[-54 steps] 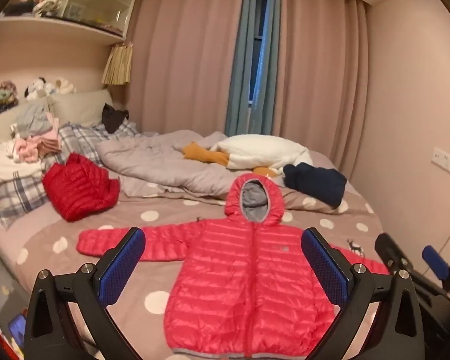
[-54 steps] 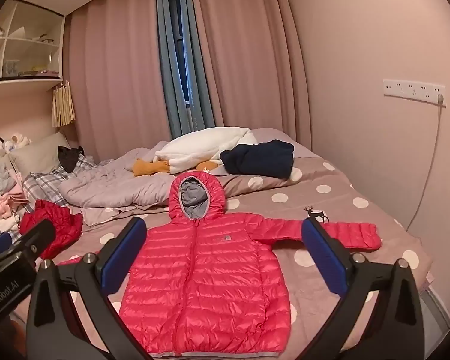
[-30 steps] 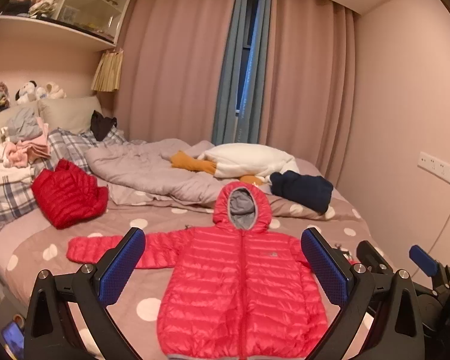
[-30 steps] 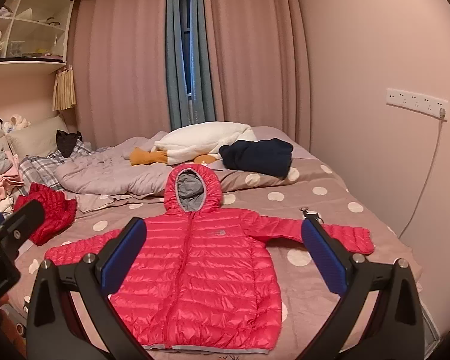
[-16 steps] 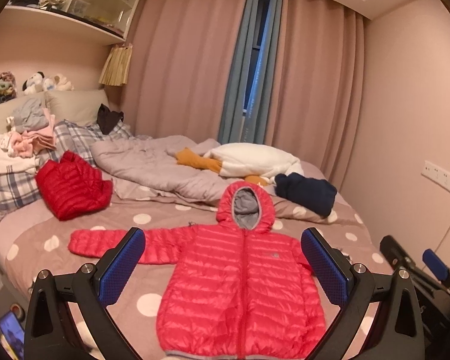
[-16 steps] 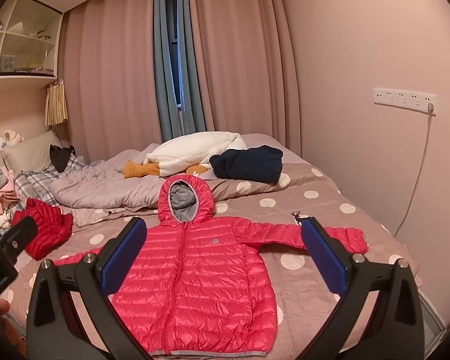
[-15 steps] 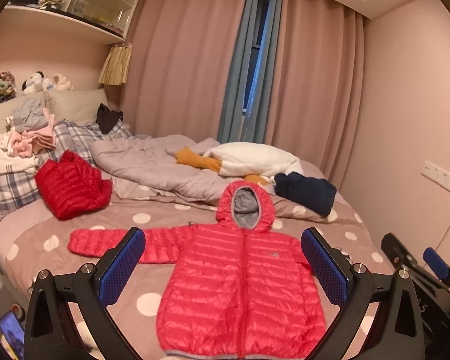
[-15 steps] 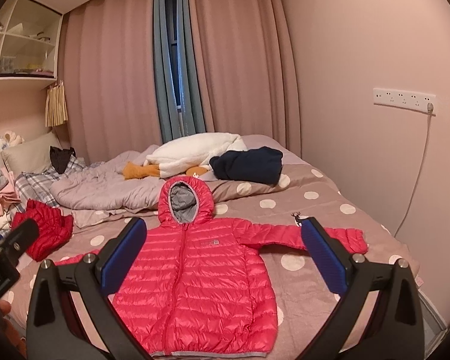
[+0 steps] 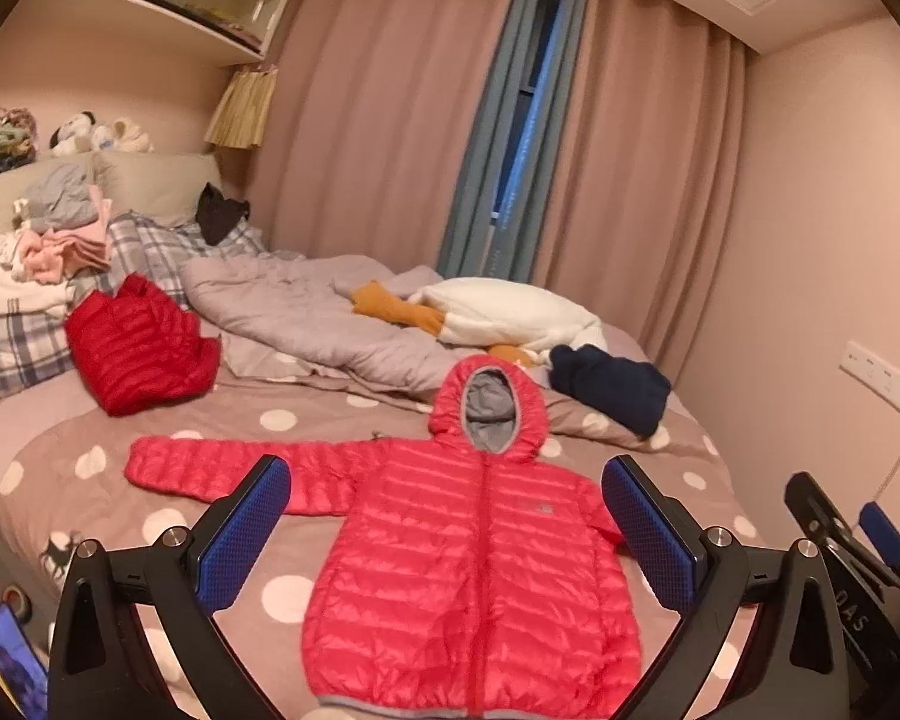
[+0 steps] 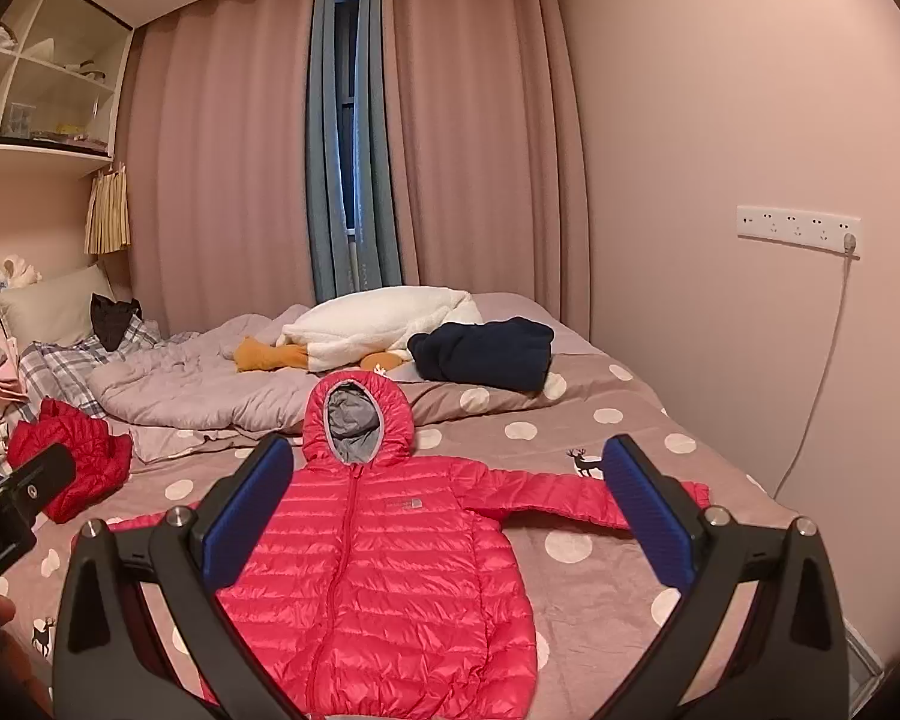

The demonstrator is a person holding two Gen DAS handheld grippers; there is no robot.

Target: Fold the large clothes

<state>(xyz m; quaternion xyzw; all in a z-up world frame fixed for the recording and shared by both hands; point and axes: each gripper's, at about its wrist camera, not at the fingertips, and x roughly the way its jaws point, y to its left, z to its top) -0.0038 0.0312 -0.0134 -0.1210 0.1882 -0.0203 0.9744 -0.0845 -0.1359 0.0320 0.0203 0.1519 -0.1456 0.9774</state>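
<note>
1. Puffer jacket [image 9: 474, 588] [image 10: 378, 588]: pink-red, hooded, laid flat face-up on the bed [image 9: 78, 438] [image 10: 606, 564], zipped, both sleeves spread out sideways, hood with grey lining pointing toward the curtains [image 9: 384, 138].
2. Left gripper [image 9: 447, 525]: jaws wide apart, blue pads [image 9: 240, 531] either side of the jacket's chest in its own view, holding nothing, above the near edge of the bed.
3. Right gripper [image 10: 444, 507]: jaws wide apart as well, empty, over the jacket; its right pad overlaps the right sleeve in the view. Contact with fabric: none visible.
4. Each gripper shows at the edge of the other's view: the right one at the lower right of the left view, the left one at the lower left of the right view.
5. Bedspread is dusty pink-brown with white dots and small deer prints.
6. Second red puffer [image 9: 141, 354] [image 10: 78, 456] crumpled at the left of the bed, well apart from the jacket.
7. Behind the hood: grey duvet [image 9: 306, 318], white plush with orange feet [image 9: 510, 315], dark navy garment [image 9: 612, 387] [image 10: 486, 354].
8. Pile of clothes [image 9: 42, 240] on plaid pillows at the far left.
9. Wall socket strip [image 10: 798, 228] on the right wall, with a cable hanging down from it.
</note>
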